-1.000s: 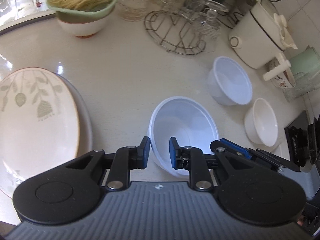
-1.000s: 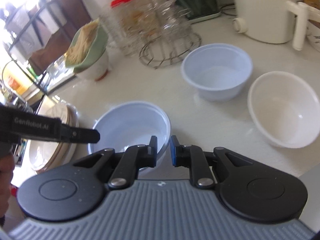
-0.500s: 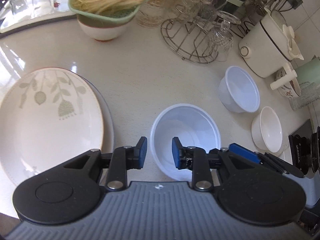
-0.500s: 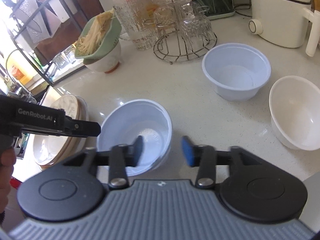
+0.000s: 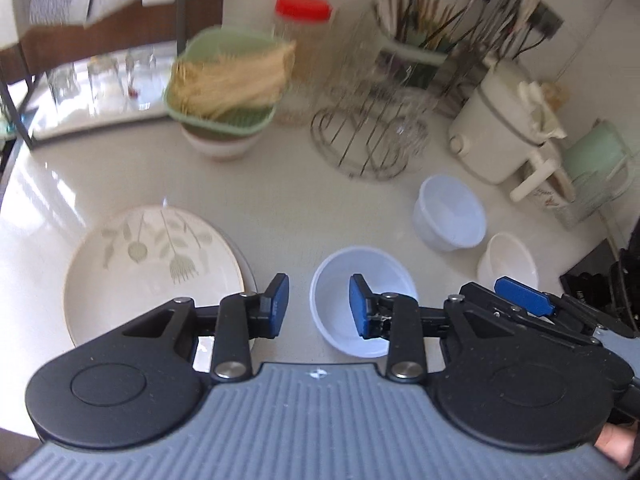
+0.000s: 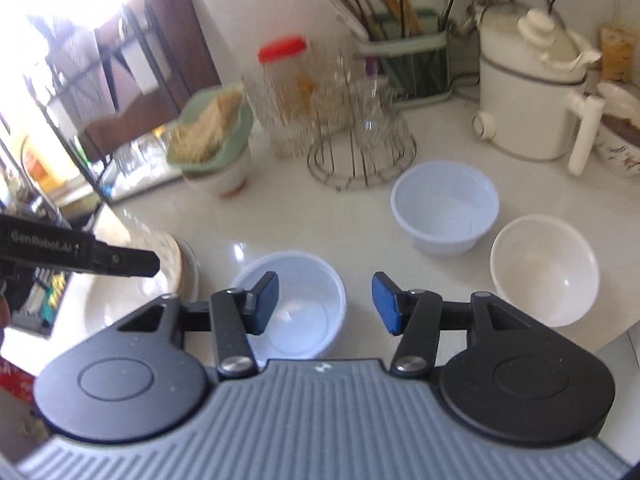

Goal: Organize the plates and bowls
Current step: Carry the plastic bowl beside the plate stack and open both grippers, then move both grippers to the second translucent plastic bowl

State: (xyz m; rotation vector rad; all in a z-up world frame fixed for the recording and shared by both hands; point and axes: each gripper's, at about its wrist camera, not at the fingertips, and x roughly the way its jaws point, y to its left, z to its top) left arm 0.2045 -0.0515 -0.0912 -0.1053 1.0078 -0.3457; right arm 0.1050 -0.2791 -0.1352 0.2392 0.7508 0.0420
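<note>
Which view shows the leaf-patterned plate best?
The left wrist view: the leaf-patterned plate faces the camera, pattern visible, with only its near edge behind the left hand-held gripper. The right wrist view shows it edge-on, overexposed and partly hidden.

The pale, glossy desk (image 5: 132, 176) carries three bowls: a white plastic bowl (image 5: 362, 300) near the front edge, a second white plastic bowl (image 5: 450, 216) farther back, and a cream bowl (image 5: 508, 266) just beside that one. Left of them sits a leaf-patterned plate (image 5: 152, 264) on top of another dish. Toward the back stand a round wire rack (image 5: 366, 140) holding glasses, a red-lidded jar (image 5: 302, 40), a white bowl topped by a green basket of noodles (image 5: 228, 88), a cream appliance (image 5: 504, 128) and a utensil holder (image 6: 408, 56).
</note>
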